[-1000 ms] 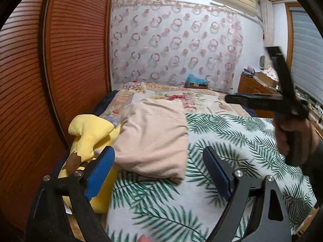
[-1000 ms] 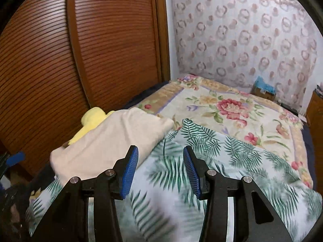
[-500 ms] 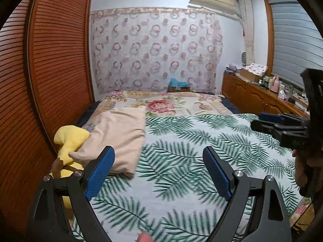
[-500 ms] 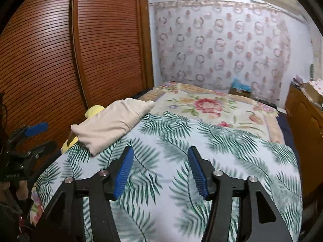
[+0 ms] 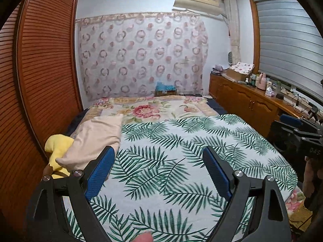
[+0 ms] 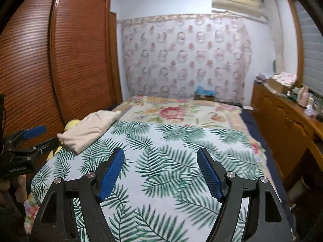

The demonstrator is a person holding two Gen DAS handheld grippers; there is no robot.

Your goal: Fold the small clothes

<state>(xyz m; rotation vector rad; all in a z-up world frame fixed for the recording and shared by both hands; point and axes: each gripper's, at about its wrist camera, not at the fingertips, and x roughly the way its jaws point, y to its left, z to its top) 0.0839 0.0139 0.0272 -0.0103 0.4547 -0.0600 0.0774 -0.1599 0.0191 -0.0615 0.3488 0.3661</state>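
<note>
One folded beige garment (image 5: 94,141) is seen at the left edge of the bed (image 5: 181,161), lying partly over one yellow soft toy (image 5: 57,151). It is judged light, limp and unslippery; a hold is best taken at a free hem or corner. Two grippers are counted: the left gripper (image 5: 159,171) is spread wide and empty, and the right gripper (image 6: 161,171), whose jaws have just been opening, holds nothing.

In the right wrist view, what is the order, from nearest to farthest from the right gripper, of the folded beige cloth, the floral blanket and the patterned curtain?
From the right gripper:
1. folded beige cloth, on the bed's left edge.
2. floral blanket, across the far half of the bed.
3. patterned curtain, on the back wall.
</note>
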